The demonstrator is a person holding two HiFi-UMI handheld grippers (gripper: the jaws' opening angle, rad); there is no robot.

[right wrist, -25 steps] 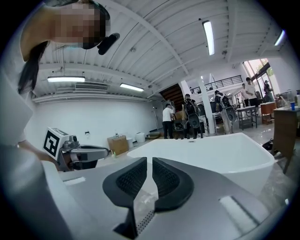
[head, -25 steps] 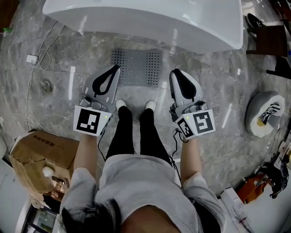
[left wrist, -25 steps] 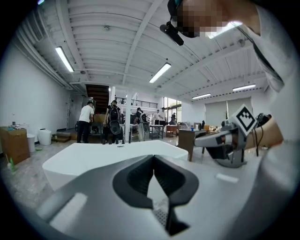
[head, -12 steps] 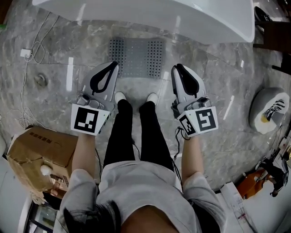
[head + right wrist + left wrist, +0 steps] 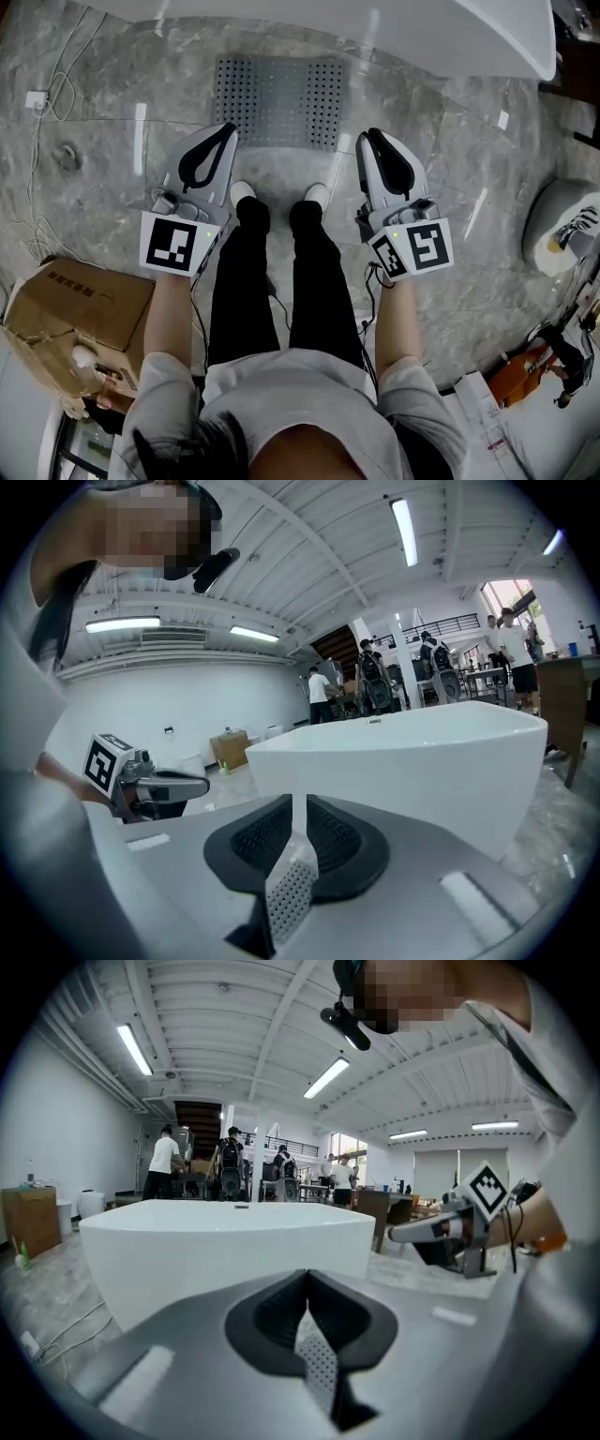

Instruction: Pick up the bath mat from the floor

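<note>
Before the white bathtub (image 5: 450, 28) that stands along the far edge of the grey marble floor (image 5: 487, 305), the bath mat (image 5: 279, 101) lies flat, a grey rectangle dotted with holes. A person stands facing it, white shoes (image 5: 242, 192) just short of its near edge, with a gripper in each hand.

The left gripper (image 5: 228, 128) hangs by the mat's near left corner. Its jaws are pressed together at the tips with nothing caught between them. Through the hollow behind the tips, its own view shows a strip of the perforated mat below.

The right gripper (image 5: 372, 136) hangs by the mat's near right corner. Its jaws stand a narrow slit apart and are empty, and the tub's white wall shows through the slit. Neither tool touches the mat.

Toward the floor's near left corner sits a crumpled cardboard box (image 5: 80, 305). At the right edge lies a rounded grey thing (image 5: 548, 211) with a laced shoe on it.
</note>
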